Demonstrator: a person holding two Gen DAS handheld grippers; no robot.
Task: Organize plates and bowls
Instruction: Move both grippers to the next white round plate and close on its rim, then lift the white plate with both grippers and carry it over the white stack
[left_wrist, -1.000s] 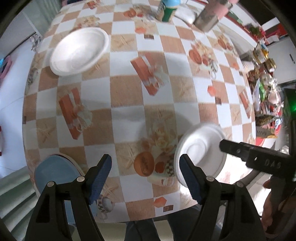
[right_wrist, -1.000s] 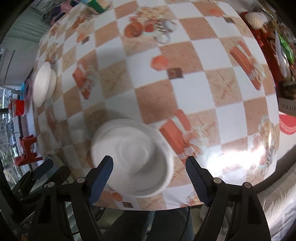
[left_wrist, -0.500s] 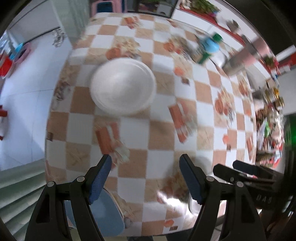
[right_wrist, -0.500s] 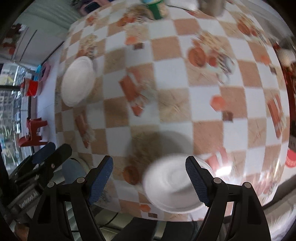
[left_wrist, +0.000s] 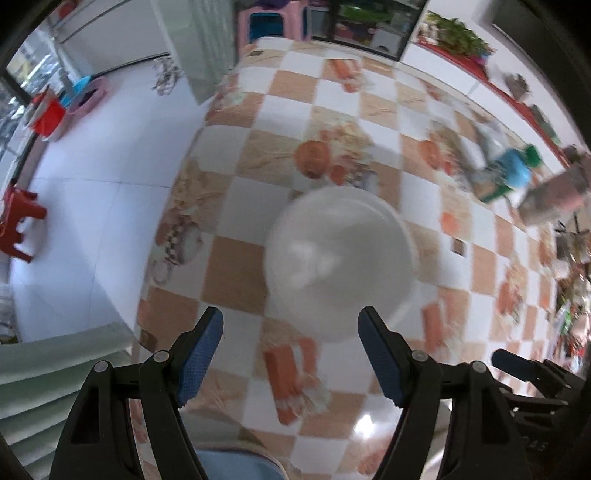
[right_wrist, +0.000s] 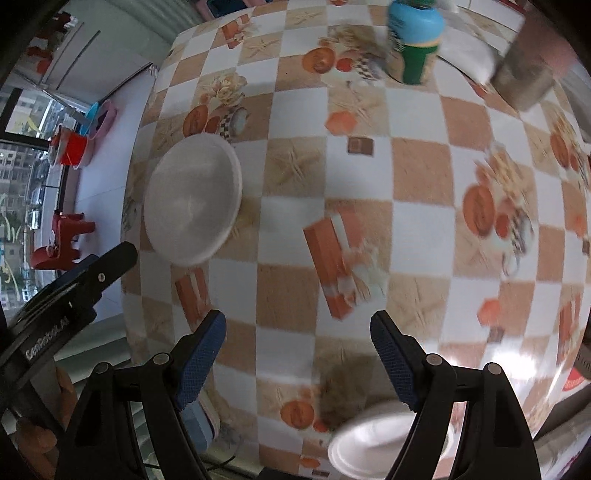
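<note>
Left hand-held gripper (left_wrist: 290, 328): jaws spread wide, holding nothing, above large white plate (left_wrist: 338, 264) near left edge of checkered tabletop (left_wrist: 373, 110). Right hand-held gripper (right_wrist: 297, 330): jaws wide, holding nothing; small white plate (right_wrist: 369, 443) at near edge. Blue-capped bottle (right_wrist: 415, 40), metal cup (right_wrist: 524, 79) far side.

The big white plate (left_wrist: 338, 264) is smeared by motion in the left wrist view — its rim has no clean edge. Beyond it the blue-capped bottle (left_wrist: 506, 175) and the metal container (left_wrist: 554, 197) are just streaks. A blue thing (left_wrist: 236, 465) at the near table edge is cut off by the frame. In the right wrist view the small white bowl (right_wrist: 369, 443) sits half behind the right gripper's (right_wrist: 295, 356) finger and runs off the bottom edge — blurred too.
</note>
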